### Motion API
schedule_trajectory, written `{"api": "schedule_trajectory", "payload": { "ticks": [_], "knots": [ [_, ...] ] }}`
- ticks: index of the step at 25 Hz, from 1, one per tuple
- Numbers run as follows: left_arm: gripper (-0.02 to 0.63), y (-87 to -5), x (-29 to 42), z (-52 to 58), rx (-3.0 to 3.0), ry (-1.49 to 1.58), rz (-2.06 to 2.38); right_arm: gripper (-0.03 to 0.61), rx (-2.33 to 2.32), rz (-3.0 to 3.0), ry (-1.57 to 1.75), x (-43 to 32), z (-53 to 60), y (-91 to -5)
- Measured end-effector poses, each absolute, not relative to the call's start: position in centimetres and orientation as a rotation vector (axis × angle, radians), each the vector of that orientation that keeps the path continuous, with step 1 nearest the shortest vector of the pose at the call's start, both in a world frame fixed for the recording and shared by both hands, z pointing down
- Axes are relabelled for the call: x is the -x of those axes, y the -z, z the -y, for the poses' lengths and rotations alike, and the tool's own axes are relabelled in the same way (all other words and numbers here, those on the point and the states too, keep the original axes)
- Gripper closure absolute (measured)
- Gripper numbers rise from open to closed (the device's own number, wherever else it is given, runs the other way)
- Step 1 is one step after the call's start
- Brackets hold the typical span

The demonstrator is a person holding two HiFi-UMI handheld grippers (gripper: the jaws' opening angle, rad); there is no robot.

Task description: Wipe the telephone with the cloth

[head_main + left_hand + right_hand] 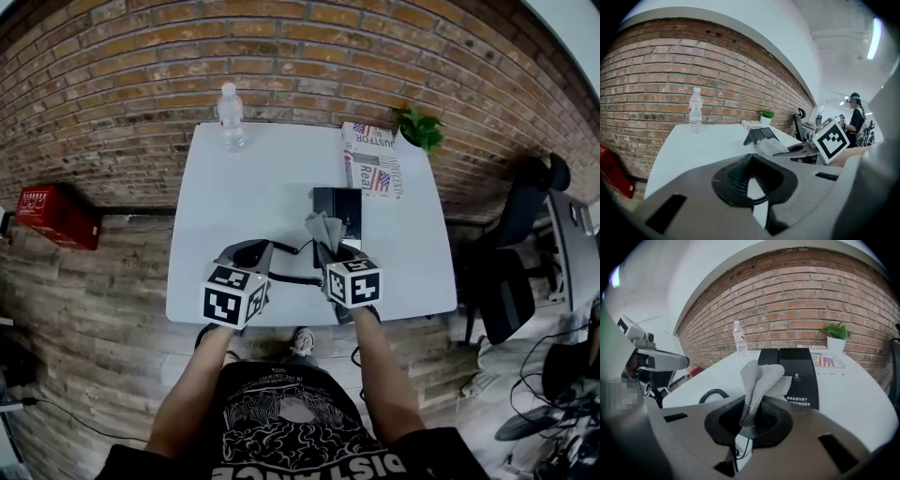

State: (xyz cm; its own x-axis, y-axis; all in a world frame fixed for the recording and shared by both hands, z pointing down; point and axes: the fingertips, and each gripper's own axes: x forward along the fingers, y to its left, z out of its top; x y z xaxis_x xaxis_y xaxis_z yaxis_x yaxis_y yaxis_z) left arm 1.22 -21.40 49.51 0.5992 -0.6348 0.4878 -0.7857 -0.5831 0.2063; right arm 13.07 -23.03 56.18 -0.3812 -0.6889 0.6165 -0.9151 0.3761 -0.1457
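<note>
The right gripper [750, 417] is clamped on the grey cloth [761, 380], which stands up out of its jaws. The black telephone [800, 363] lies on the white table [865, 392] directly ahead of that gripper, just beyond the cloth. The left gripper [752, 185] has its jaws apart in a narrow V with nothing clamped, and the coiled cord [761, 199] shows through the gap.
</note>
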Motion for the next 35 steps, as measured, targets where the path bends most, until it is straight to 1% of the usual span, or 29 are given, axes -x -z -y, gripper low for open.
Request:
{"api": "schedule_trajectory", "payload": {
  "ticks": [26,30,35],
  "knots": [
    [0.607,-51.2,-1.7,18.6,-2.448,-0.566,1.015,0.568,-1.418,2.115,-0.741,-12.8,17.9,-58.7],
    [0.607,-51.1,-1.6,18.8,-2.448,-0.560,1.022,0.568,-1.421,2.122,-0.711,-12.8,17.9,-58.1],
    [0.607,-50.9,-1.3,19.2,-2.441,-0.558,1.040,0.568,-1.448,2.164,-0.639,-13.2,19.2,-55.2]
  ]
}}
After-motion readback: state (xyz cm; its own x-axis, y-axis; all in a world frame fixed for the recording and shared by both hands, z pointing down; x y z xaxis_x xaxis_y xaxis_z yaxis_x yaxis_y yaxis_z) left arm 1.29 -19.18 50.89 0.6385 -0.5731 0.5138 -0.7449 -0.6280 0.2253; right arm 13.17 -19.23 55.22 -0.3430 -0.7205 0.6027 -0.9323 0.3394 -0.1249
